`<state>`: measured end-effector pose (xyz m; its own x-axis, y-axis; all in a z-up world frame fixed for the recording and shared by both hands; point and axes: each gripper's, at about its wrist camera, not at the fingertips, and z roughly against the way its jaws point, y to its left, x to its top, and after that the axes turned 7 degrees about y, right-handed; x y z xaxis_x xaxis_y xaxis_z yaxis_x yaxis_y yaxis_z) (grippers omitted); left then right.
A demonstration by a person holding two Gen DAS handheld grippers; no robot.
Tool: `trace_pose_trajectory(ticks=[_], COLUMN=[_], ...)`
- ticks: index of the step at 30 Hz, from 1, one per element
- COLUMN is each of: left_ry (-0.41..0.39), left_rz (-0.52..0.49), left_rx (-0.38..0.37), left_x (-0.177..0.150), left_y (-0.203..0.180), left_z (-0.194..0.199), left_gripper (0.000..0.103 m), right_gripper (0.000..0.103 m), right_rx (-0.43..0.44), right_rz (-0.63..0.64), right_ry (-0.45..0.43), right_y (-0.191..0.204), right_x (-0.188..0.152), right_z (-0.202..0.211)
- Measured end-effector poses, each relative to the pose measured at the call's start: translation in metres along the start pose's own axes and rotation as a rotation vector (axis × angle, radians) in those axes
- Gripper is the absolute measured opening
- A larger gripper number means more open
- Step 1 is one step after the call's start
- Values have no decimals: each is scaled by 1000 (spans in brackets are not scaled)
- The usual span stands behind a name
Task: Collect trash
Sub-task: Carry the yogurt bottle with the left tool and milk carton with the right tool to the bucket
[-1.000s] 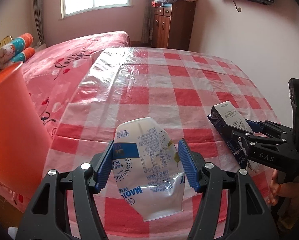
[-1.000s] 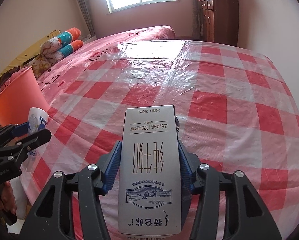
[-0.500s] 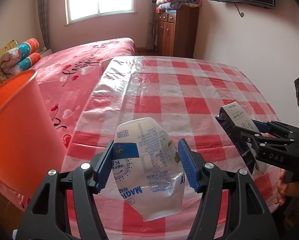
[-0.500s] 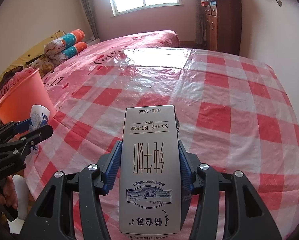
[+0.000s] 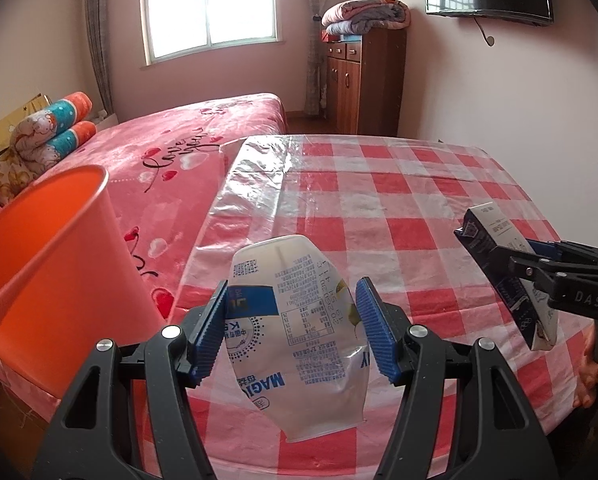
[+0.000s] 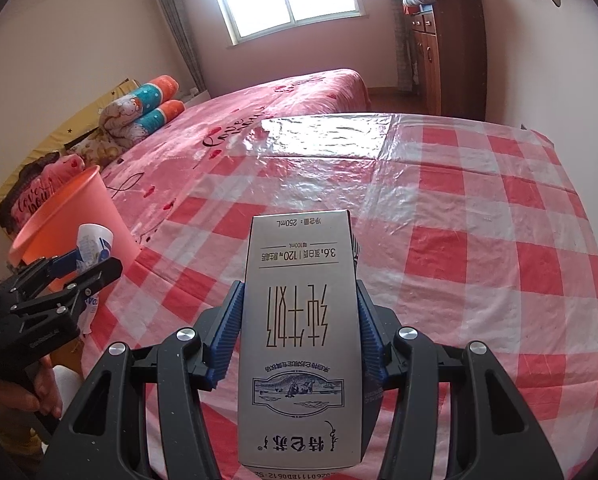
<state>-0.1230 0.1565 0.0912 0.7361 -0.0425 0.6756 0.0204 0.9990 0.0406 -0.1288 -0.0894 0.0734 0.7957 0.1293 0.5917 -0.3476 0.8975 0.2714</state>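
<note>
Both grippers are loaded and raised above a surface covered in a red-and-white checked plastic cloth, beside a pink bed.

The left gripper pinches a crumpled white plastic milk pouch between its blue pads, the pouch hanging below them. The right gripper pinches a grey 250 mL milk carton, held lengthwise with its printing upside down to the camera.

Compared with a second ago, both grippers have lifted and drawn back. The checked cloth sits lower and farther off in both views, and more of the room shows: window, wooden cabinet, wall television. The orange waste bucket at the left gripper's left now shows its open rim rather than only its side wall. In the right gripper's view the bucket sits just behind the left gripper and its pouch.

This suggests the picking up is finished and the carry to the bucket is under way. The pouch is closest and probably drops first; the carton has farther to travel across.
</note>
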Motion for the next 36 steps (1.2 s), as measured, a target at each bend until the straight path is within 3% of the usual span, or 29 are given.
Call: trace_pose_trajectory(ticks=[22,36], left_ry=[-116,-223], left_rz=[11,86], left_rx=[34,78], left_x=[25,41], left_y=[18,60], left_z=[34,76], left_gripper=[64,64], right_gripper=[54,54], right_rx=[129,247], right_rz=[6,50], right_ry=[-27,-21], right_y=[22,54], right_x=[29,57], right_z=[21,23])
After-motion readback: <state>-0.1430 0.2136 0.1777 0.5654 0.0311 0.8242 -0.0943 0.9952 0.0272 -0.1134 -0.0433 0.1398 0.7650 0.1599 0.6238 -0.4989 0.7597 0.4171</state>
